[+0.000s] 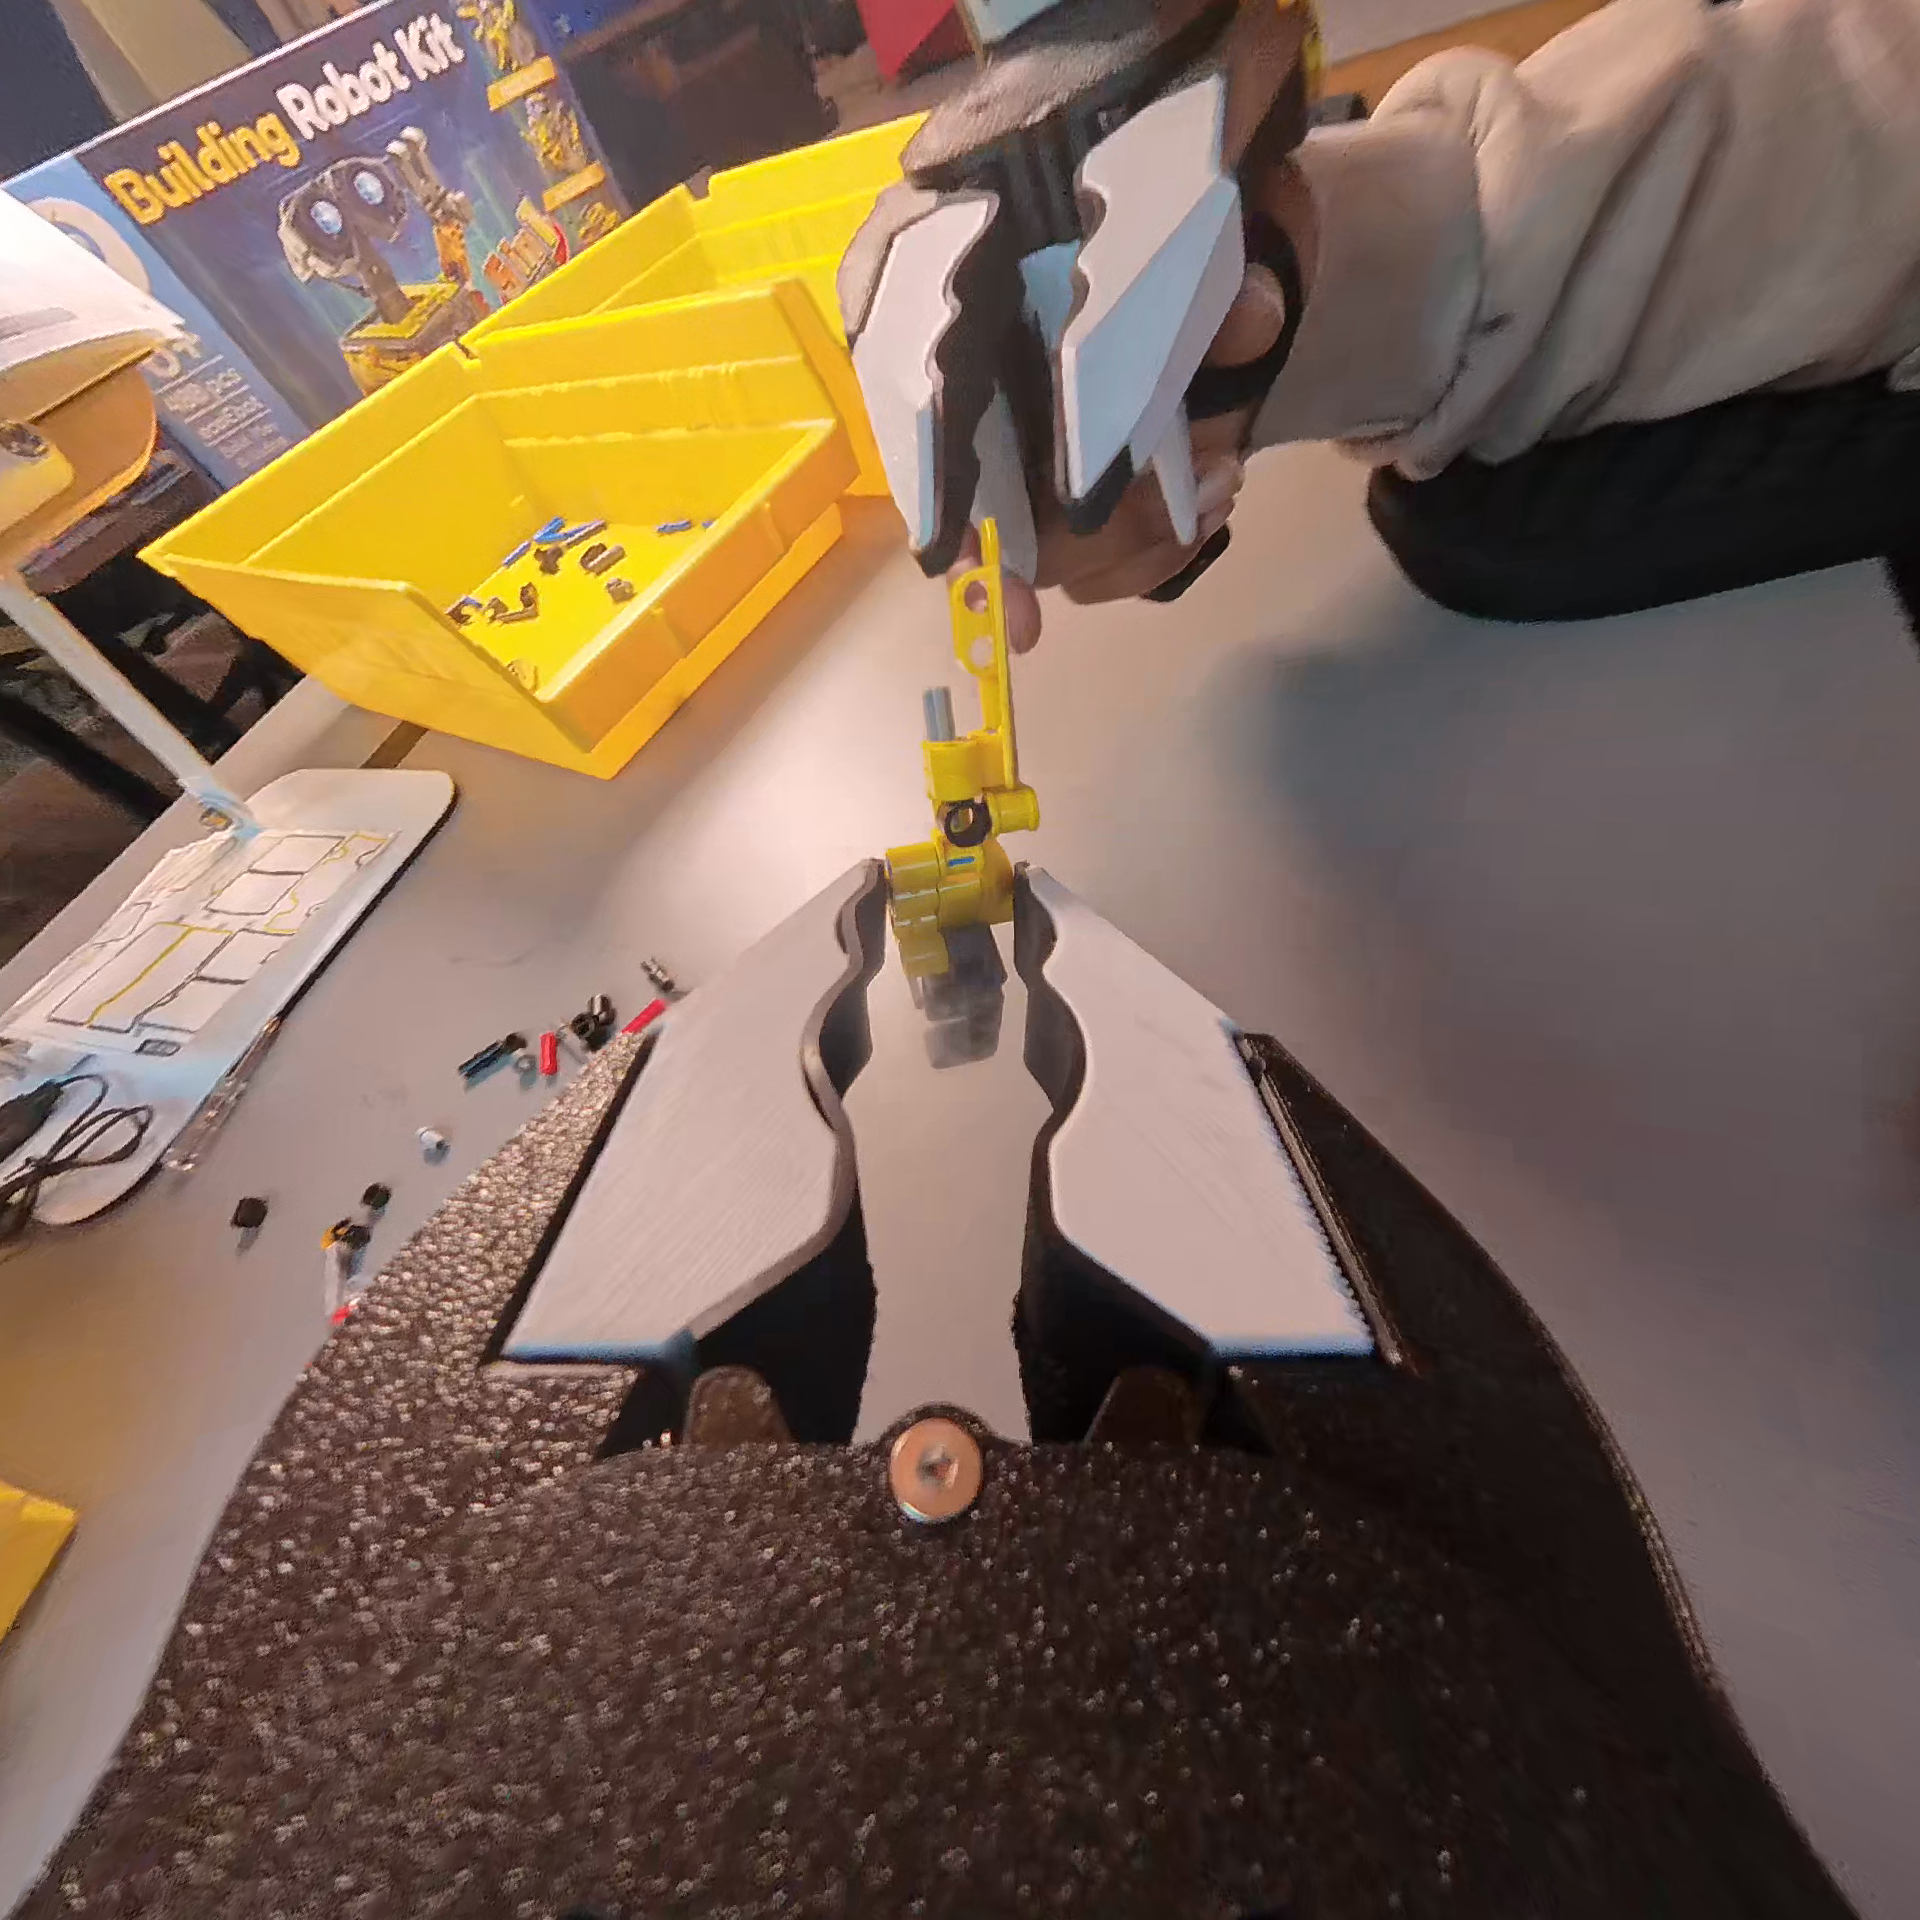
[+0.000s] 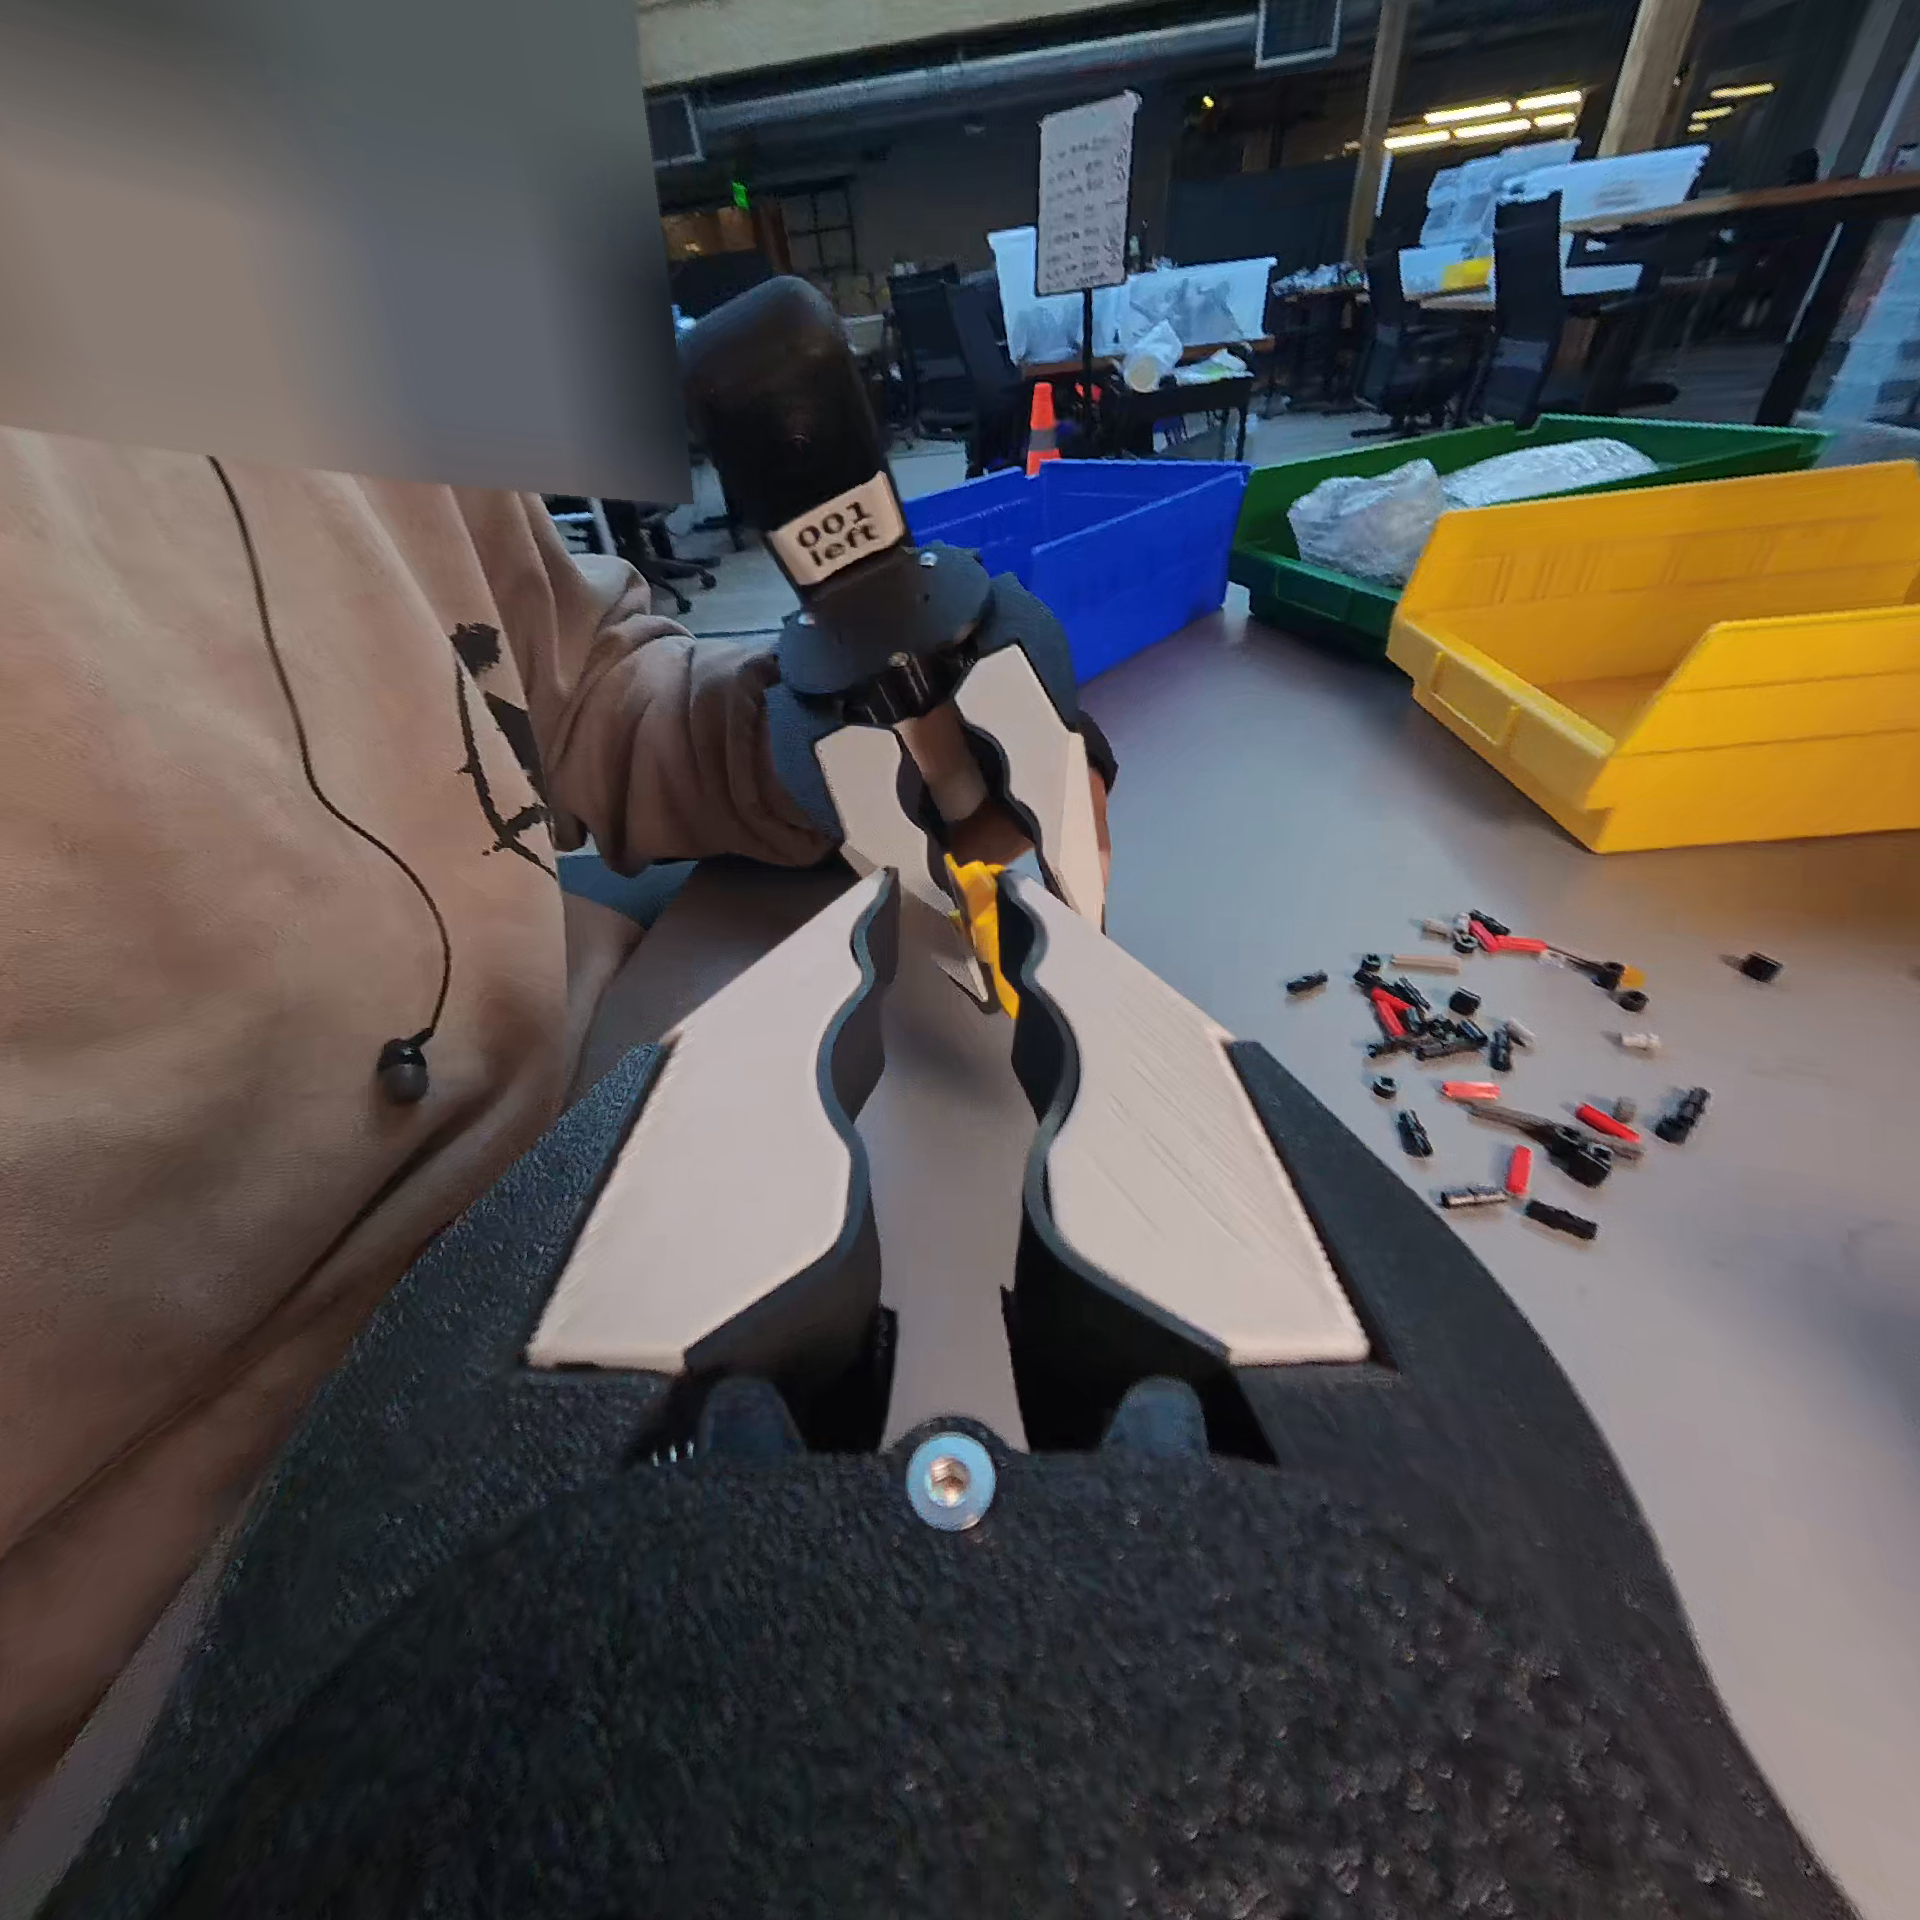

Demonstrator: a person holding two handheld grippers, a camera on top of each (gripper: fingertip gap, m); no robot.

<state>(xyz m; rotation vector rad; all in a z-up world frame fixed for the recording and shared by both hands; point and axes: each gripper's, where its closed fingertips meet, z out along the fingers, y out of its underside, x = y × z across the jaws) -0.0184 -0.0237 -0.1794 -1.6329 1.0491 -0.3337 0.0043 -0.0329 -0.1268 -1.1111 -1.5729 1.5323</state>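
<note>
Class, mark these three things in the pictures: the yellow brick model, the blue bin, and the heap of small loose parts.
yellow brick model [image 1: 951, 894]: left wrist view, on its lower block.
blue bin [image 2: 1127, 561]: right wrist view, on its front wall.
heap of small loose parts [image 2: 1496, 1060]: right wrist view, on the heap's middle.

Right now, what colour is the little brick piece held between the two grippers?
Yellow brick assembly, with a small black ring; clearest in the left wrist view.

Grey table [image 1: 1455, 935] bears yellow bins [image 1: 540, 582], scattered pieces [image 2: 1486, 1049].

Glossy yellow plastic bin [image 1: 582, 540], smooth matt grey table [image 1: 1455, 935], rough pebbled black gripper body.
</note>
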